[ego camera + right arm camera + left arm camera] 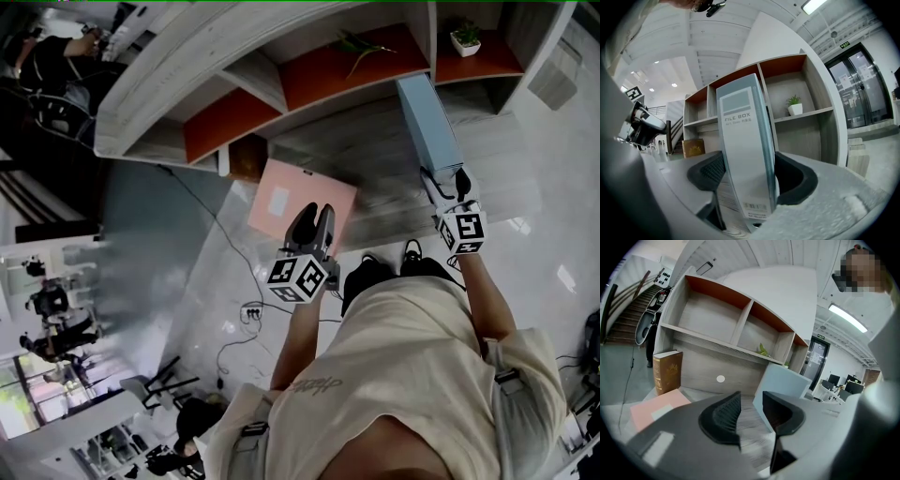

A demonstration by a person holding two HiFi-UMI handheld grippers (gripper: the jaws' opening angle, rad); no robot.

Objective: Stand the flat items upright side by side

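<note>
Reading "FILE BOX" on the spine of the pale blue file box (743, 122), pinched upright by the right tongs (748, 164); left tongs (751, 401) stand spread, empty.

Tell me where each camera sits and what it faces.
Head view: on the head, steeply down at desk; forearms, shirt show.
Left gripper view: on left gripper, faces the shelf past its open jaws.
Right gripper view: on right gripper, faces file box between its jaws.
Shared: both gripper views show the brown book.
</note>
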